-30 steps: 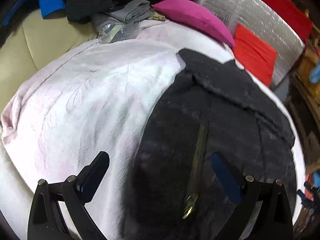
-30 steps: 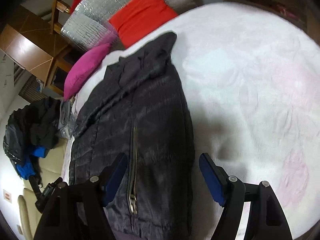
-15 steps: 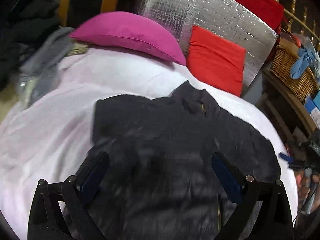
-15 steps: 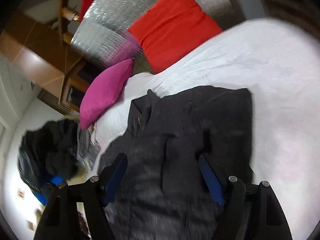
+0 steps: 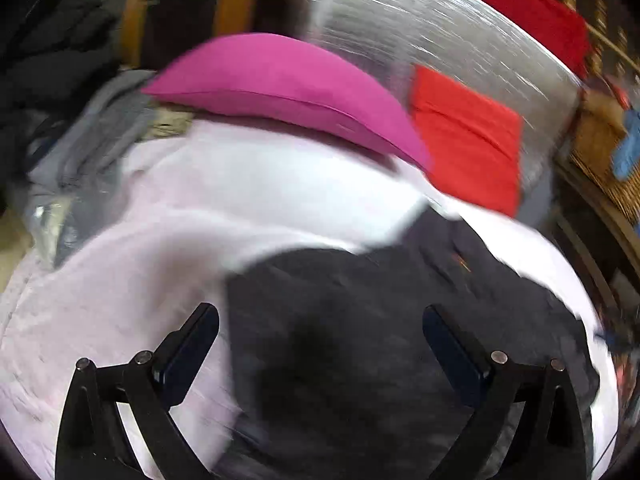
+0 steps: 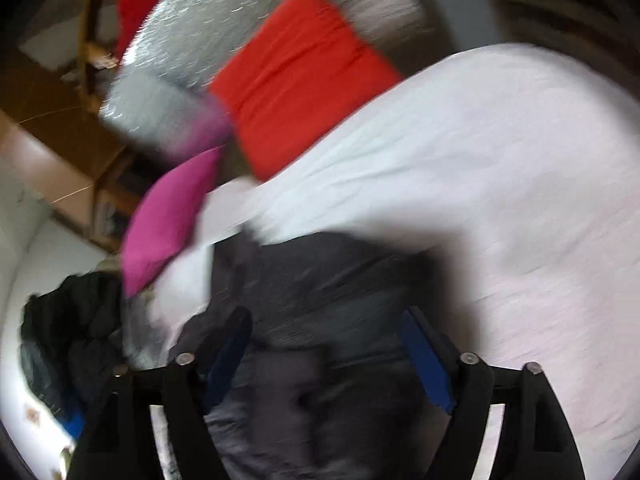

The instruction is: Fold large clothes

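The fingers (image 5: 192, 354) of the left gripper (image 5: 320, 356) stand wide apart with nothing clamped between them; the dark jacket (image 5: 380, 340) lies below the gap, and the left-hand finger sits over the pale bedcover (image 5: 120, 300). The right gripper (image 6: 326, 356) also has its fingers (image 6: 424, 356) spread wide; they have just opened a little further, and only the jacket's fabric shows beneath the gap, not pinched by either pad.

In the left wrist view the jacket fills the lower centre and lower right of the frame. Its collar end (image 5: 452, 240) points toward the upper right, so its long axis runs from the bottom of the frame up toward the red cushion (image 5: 468, 140). In the right wrist view the jacket (image 6: 320, 300) lies in the lower centre, but the blur leaves its exact outline unclear.

There is one jacket on the bed. Beyond it, at the head of the bed, lie two cushions: one magenta pillow (image 5: 280, 84) in the upper centre and the red one to its right, both against a silver quilted panel (image 5: 440, 28). A grey garment (image 5: 100, 140) lies bunched at the left edge of the left view, and a heap of dark clothes (image 6: 68, 332) sits at the lower left of the right view. A wicker basket (image 5: 600, 148) stands at the far right. Nothing rests on the jacket or between it and either gripper.
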The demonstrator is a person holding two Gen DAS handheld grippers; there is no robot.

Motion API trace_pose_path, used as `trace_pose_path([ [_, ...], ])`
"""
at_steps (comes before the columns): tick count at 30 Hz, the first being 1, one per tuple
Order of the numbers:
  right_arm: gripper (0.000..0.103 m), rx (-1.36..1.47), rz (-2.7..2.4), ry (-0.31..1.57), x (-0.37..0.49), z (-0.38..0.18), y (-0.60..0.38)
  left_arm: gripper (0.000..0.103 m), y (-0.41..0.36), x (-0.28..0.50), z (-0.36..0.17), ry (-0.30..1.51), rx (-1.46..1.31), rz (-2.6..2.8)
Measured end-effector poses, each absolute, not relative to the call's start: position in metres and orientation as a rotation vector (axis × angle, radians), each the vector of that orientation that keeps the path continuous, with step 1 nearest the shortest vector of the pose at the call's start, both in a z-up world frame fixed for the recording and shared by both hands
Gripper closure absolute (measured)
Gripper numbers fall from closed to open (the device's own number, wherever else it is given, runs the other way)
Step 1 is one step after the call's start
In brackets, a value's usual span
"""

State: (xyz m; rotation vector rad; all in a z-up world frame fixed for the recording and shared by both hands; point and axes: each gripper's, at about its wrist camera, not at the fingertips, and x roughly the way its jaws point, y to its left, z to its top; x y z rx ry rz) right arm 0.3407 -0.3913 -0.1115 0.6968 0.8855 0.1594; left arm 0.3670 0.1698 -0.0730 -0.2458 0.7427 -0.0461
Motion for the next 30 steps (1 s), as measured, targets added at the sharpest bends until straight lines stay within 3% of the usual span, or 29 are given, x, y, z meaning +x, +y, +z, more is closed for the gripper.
trace_pose_path([
  [6,0.027,0.749,0.201,0.948,0.354,-0.150,-0.398,0.003,0.210,0.417,-0.127,0.917,-0.462,-0.072],
  [7,0.036,0.730,0.202,0.955,0.356,-0.151,-0.396,0.003,0.208,0.420,-0.131,0.931,-0.457,-0.078],
  [8,0.053,0.717,0.208,0.959,0.358,-0.152,-0.395,0.007,0.206,0.425,-0.139,0.953,-0.441,-0.061],
  [9,0.067,0.702,0.233,0.971,0.361,-0.150,-0.391,0.020,0.204,0.427,-0.142,0.964,-0.442,-0.064],
  [10,0.070,0.684,0.232,0.984,0.361,-0.149,-0.392,0.041,0.206,0.431,-0.147,0.981,-0.460,-0.085],
  [11,0.071,0.655,0.228,0.995,0.363,-0.148,-0.388,0.053,0.207,0.432,-0.153,0.995,-0.477,-0.088],
  [13,0.090,0.597,0.234,1.002,0.368,-0.142,-0.379,0.087,0.207,0.432,-0.152,0.989,-0.476,-0.101],
  [15,0.093,0.502,0.211,0.952,0.364,-0.123,-0.369,0.091,0.200,0.427,-0.136,0.933,-0.413,-0.126],
  [18,0.094,0.421,0.168,0.896,0.361,-0.114,-0.364,0.091,0.190,0.420,-0.121,0.854,-0.311,-0.146],
  [21,0.093,0.494,0.102,0.965,0.366,-0.152,-0.372,0.089,0.192,0.430,-0.157,0.963,-0.271,-0.073],
  [24,0.082,0.589,0.124,0.925,0.359,-0.148,-0.382,0.077,0.185,0.423,-0.142,0.924,-0.241,-0.029],
  [25,0.068,0.601,0.129,0.916,0.354,-0.143,-0.385,0.062,0.183,0.419,-0.137,0.915,-0.238,-0.022],
  [26,0.037,0.604,0.127,0.903,0.350,-0.137,-0.386,0.051,0.179,0.413,-0.126,0.895,-0.229,-0.013],
  [27,0.025,0.595,0.097,0.873,0.340,-0.126,-0.386,0.035,0.174,0.404,-0.113,0.851,-0.220,-0.019],
  [28,0.023,0.575,0.078,0.842,0.332,-0.117,-0.384,0.027,0.171,0.393,-0.101,0.804,-0.211,-0.031],
  [30,0.023,0.530,0.098,0.793,0.314,-0.096,-0.375,0.023,0.156,0.370,-0.077,0.730,-0.179,-0.051],
])
